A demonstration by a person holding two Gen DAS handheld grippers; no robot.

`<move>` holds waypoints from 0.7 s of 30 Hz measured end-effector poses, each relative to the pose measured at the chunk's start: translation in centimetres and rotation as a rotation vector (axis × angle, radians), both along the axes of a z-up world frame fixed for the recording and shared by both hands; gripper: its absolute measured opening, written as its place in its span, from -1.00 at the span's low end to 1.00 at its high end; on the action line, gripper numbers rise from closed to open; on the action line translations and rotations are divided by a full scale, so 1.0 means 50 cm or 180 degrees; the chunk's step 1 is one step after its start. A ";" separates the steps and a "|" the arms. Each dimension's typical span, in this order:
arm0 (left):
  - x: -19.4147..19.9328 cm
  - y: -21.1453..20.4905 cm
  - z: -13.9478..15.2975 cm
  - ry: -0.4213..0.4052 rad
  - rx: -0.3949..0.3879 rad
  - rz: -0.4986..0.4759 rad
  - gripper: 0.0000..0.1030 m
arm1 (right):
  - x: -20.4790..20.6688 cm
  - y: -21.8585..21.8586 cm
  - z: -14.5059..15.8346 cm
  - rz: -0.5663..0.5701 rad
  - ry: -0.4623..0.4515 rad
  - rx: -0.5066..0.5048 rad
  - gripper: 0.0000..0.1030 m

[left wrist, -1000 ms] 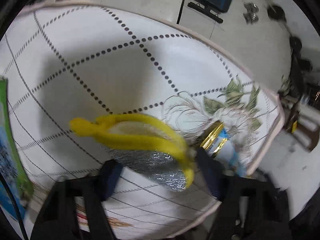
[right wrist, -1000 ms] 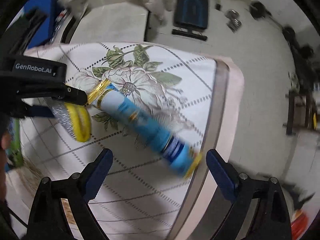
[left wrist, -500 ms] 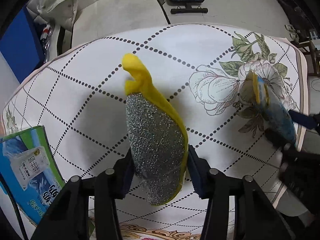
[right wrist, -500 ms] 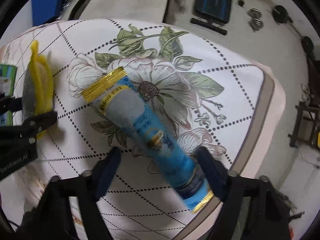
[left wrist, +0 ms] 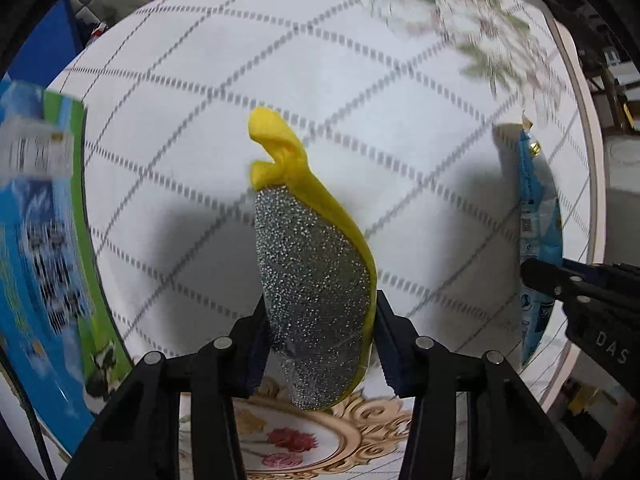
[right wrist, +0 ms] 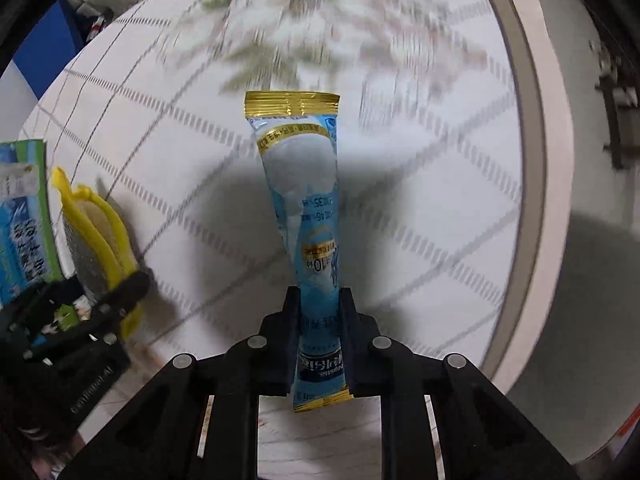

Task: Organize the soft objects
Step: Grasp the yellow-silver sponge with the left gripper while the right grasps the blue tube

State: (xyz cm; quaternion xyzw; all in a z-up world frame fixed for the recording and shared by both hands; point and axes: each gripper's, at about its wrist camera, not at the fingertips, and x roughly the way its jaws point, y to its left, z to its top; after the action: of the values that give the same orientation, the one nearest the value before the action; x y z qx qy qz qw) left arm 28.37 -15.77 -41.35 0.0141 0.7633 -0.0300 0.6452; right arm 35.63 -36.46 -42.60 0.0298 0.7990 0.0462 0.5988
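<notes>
Sponge [left wrist: 316, 304] and sachet [right wrist: 306, 216] are lifted above the tablecloth [left wrist: 200, 120], each clamped: our left gripper [left wrist: 320, 344] pinches the sponge, our right gripper [right wrist: 318, 336] the sachet. Both pickups look done; placement remains, perhaps near the green box [left wrist: 44, 240].

Sachet [right wrist: 308, 216] — newly off table, clamped

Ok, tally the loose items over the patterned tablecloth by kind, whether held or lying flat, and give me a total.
Yellow scouring sponge, held in the left gripper: 1
Blue sachet, held in the right gripper: 1
Blue-and-green packet, by the left edge of the tablecloth: 1
Total: 3
</notes>
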 end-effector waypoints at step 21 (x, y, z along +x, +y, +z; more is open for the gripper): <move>-0.013 -0.001 -0.014 -0.0141 0.0043 -0.0073 -0.18 | -0.093 0.009 -0.016 -0.0327 -0.0150 -0.0408 -0.56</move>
State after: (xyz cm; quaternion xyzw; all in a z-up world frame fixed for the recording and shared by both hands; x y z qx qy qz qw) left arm 27.73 -15.80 -42.04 0.0279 0.7487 -0.0320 0.6615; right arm 30.97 -35.99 -43.42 0.0312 0.7834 -0.0351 0.6198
